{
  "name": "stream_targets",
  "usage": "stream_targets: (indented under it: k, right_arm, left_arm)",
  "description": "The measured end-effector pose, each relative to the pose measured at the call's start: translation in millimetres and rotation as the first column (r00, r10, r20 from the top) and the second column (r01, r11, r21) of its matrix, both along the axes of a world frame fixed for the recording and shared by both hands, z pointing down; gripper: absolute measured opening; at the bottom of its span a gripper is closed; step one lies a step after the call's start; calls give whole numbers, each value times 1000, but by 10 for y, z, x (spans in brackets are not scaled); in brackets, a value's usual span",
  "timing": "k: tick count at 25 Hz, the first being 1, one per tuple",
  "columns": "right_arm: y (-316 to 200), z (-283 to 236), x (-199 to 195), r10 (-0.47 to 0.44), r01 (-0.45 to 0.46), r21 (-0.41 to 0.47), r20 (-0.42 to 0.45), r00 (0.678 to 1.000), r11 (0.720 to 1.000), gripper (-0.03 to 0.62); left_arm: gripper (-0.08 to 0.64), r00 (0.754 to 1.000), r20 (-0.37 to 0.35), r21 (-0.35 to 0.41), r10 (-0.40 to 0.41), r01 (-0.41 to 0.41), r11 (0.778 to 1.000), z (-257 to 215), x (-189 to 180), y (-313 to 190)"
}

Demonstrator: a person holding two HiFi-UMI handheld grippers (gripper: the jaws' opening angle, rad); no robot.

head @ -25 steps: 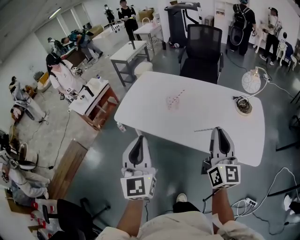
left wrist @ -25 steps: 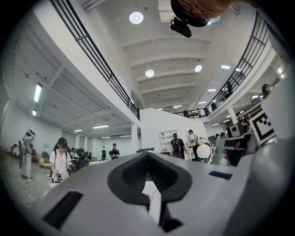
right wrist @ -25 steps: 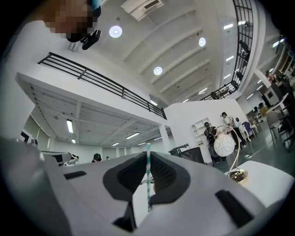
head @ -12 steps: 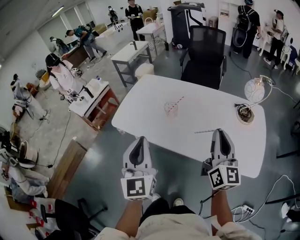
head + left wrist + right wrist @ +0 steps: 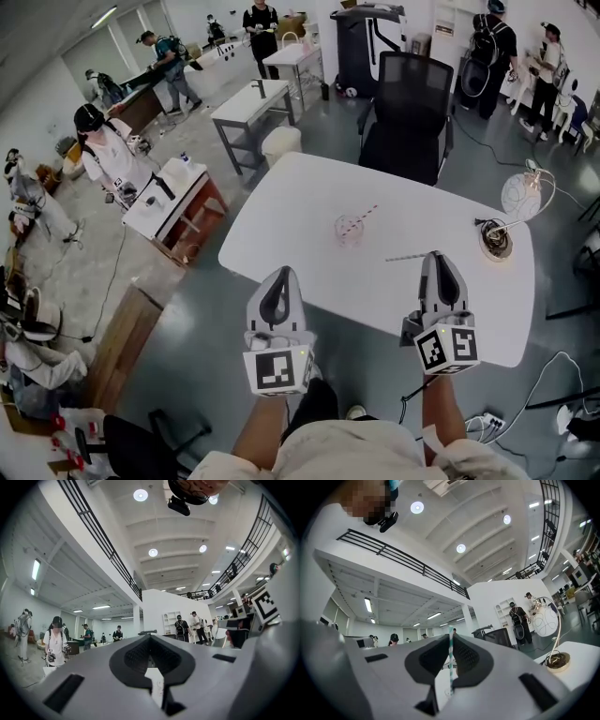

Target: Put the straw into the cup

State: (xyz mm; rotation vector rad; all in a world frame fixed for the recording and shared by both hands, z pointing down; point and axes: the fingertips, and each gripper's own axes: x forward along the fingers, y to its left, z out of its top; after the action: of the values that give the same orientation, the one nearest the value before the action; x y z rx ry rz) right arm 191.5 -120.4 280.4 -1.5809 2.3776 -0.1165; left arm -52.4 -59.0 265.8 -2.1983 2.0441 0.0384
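Observation:
A clear cup (image 5: 349,230) stands near the middle of the white table (image 5: 309,187), with a red-striped straw (image 5: 362,217) leaning in it. My right gripper (image 5: 433,255) is over the table's near edge, to the right of the cup, and is shut on a thin striped straw (image 5: 408,257) that sticks out leftward. In the right gripper view this straw (image 5: 450,660) stands upright between the closed jaws of the right gripper (image 5: 451,637). My left gripper (image 5: 281,273) hangs at the table's near-left edge, shut and holding nothing. The left gripper (image 5: 150,637) shows its tips touching in its own view.
A desk lamp with a round globe (image 5: 521,197) and a disc base (image 5: 495,239) stands at the table's right end. A black office chair (image 5: 408,103) is behind the table. Several people and other tables fill the room at the back left. Cables (image 5: 487,405) lie on the floor at the right.
Both grippers have come forward together. The table and cup now lie closer to them, and the jaw tips now reach the table's near edge. The right gripper still holds the straw.

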Motion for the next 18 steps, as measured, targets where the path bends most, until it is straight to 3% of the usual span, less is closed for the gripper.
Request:
stream_targets:
  k: [12, 18]
  right_arm:
    - [-918, 6, -1096, 20, -20, -4, -46, 999, 1000, 23]
    - [-1244, 49, -1449, 45, -46, -20, -75, 996, 999, 23]
  left_arm:
    - [3, 999, -46, 11, 11, -11, 1000, 68, -1163, -967]
    - [2, 997, -63, 0, 35, -35, 999, 155, -1514, -1369]
